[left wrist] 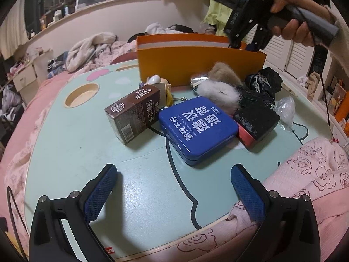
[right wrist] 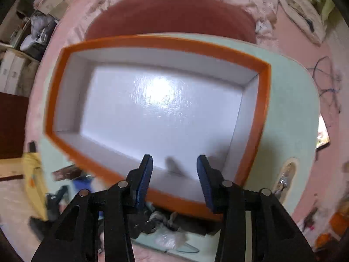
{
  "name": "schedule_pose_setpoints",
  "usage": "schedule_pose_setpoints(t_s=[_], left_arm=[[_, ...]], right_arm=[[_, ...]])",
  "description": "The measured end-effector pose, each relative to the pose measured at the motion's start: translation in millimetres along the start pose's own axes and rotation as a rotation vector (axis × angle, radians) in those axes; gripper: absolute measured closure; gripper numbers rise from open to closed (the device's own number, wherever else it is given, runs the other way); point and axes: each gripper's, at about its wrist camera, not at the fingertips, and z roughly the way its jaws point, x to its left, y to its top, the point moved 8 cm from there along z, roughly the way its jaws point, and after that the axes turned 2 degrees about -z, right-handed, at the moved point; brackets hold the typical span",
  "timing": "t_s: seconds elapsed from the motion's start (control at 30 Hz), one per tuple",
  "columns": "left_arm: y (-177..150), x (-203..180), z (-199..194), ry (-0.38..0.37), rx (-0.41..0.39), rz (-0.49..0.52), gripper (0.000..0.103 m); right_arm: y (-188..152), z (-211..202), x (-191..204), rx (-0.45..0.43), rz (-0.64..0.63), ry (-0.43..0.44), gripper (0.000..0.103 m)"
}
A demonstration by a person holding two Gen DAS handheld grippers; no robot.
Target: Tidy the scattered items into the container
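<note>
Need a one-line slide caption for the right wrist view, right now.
Right gripper, nothing visible between its pads, points down over the orange box, white inside and nothing in it.

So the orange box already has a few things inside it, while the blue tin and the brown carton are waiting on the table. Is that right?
Not quite. The orange box is empty: the right wrist view looks straight down onto its bare white floor. The rest holds: the blue tin and the brown carton lie on the table in front of the box, as the left wrist view shows.
</note>
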Motion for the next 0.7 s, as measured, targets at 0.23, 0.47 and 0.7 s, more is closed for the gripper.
schedule_pose_setpoints(t_s=[0.23, 0.47, 0.7], left_arm=[[-0.1, -0.1, -0.4, 0.000, 0.000, 0.000, 0.000], [-0.3, 0.1, -0.3, -0.001, -0.001, -0.001, 0.000], [0.0, 0.0, -0.1, -0.001, -0.001, -0.001, 0.000]], right_arm=[[-5.1, 2.4, 11.3, -0.049, -0.071, -0.121, 0.058], [-11.9, 1.7, 8.8, -0.065, -0.076, -0.121, 0.058], [-5.3, -34.5, 25.5, -0.358, -0.122, -0.235, 0.058]])
